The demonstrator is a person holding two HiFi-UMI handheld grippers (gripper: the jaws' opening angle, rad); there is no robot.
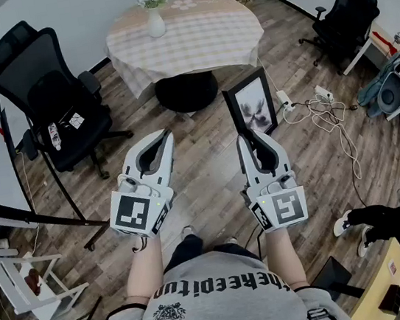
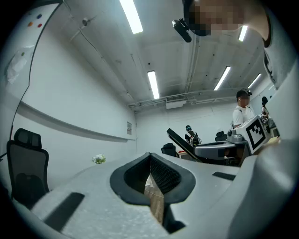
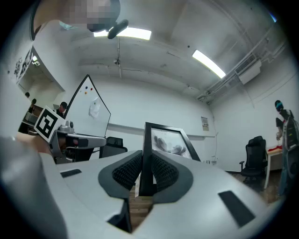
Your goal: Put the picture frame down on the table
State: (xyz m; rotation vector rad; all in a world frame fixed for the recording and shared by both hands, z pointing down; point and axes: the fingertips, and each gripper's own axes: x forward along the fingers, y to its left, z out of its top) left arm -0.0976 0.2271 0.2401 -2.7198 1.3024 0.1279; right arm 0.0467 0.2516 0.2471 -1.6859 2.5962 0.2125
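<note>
A black picture frame (image 1: 252, 103) with a grey flower print stands upright in the air, and my right gripper (image 1: 246, 137) is shut on its lower left edge. In the right gripper view the frame (image 3: 164, 142) rises from between the two ribbed pads. My left gripper (image 1: 163, 140) hovers beside it at the same height, shut with nothing between its jaws; its tips (image 2: 150, 156) meet in the left gripper view. The round table (image 1: 185, 35) with a checked cloth stands ahead, beyond both grippers, with a white vase of flowers (image 1: 154, 12) on it.
A black office chair (image 1: 53, 95) stands to the left of the table and another (image 1: 348, 18) at the far right. Cables and a power strip (image 1: 322, 104) lie on the wooden floor to the right. A white rack (image 1: 21, 283) is at the lower left. A person (image 2: 243, 112) stands in the background.
</note>
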